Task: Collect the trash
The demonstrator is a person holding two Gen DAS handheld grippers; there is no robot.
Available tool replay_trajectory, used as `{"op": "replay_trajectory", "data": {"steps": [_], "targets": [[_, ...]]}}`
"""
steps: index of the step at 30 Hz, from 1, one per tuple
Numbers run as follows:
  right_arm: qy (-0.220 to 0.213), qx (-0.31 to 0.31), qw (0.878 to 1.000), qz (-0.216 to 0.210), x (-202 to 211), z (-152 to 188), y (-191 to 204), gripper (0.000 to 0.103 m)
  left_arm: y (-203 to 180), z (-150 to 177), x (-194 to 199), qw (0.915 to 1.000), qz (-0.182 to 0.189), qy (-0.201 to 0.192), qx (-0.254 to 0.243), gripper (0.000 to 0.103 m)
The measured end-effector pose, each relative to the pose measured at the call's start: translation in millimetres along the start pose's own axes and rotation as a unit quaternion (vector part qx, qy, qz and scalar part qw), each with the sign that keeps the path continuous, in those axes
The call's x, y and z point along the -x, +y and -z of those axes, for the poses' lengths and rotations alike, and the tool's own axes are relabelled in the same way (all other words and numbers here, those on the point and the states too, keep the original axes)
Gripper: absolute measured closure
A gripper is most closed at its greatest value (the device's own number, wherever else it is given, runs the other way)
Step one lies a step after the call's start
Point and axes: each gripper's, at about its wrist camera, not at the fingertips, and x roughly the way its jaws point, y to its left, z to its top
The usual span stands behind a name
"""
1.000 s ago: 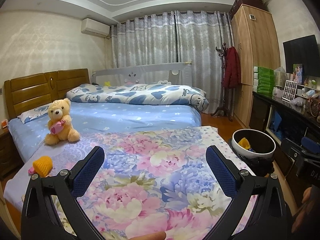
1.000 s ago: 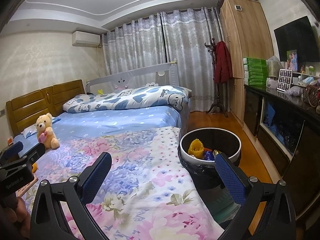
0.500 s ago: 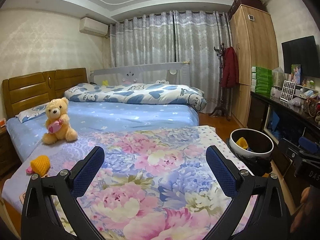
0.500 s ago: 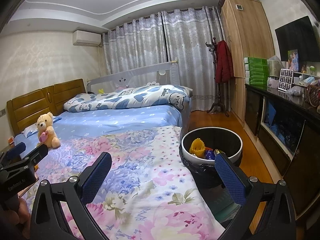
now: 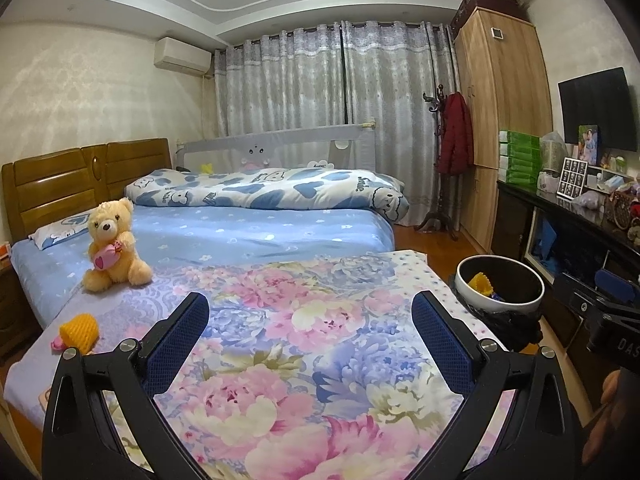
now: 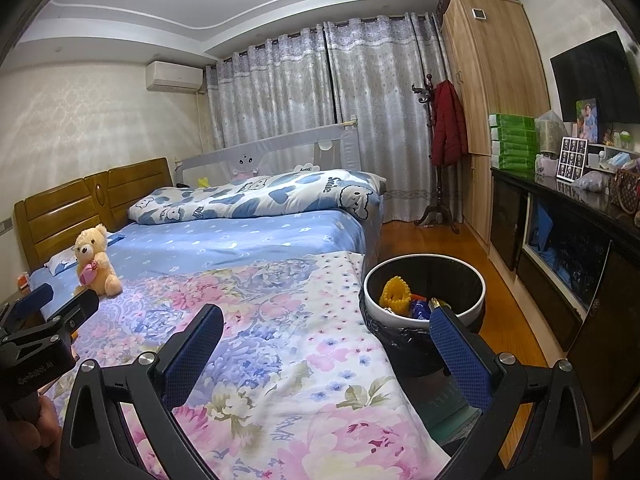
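Observation:
A round trash bin (image 6: 424,312) with a white rim and black liner stands on the floor at the bed's right side; it holds a yellow foam net and wrappers. It also shows in the left wrist view (image 5: 500,292). A yellow foam net (image 5: 79,329) with a pink scrap beside it lies on the floral blanket at the bed's left edge. My left gripper (image 5: 310,330) is open and empty above the blanket. My right gripper (image 6: 326,344) is open and empty over the bed's right edge, near the bin.
A teddy bear (image 5: 112,244) sits on the blue sheet near the wooden headboard (image 5: 60,188). A folded quilt (image 5: 264,192) lies at the far side. A dark cabinet (image 6: 568,256) with clutter lines the right wall, leaving a narrow floor strip. A coat rack (image 6: 440,152) stands by the curtains.
Both views have shifted slightly: the left gripper has turned a little to the left, bringing the foam net and bear further into view. Both grippers stay open.

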Motion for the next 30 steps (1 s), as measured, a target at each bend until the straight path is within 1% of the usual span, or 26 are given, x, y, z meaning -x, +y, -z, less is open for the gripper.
{"op": "replay_trajectory", "data": {"steps": [14,30], "targets": [[0.001,0.004,1.0,-0.002,0.1,1.7,6.5,0.0,0.6,-0.4,-1.5,1.0,0.006,0.002,-0.001,0.0],[0.002,0.004,1.0,-0.004,0.4,1.1,7.2,0.0,0.3,-0.6,-1.1,1.0,0.005,0.003,-0.001,0.0]]}}
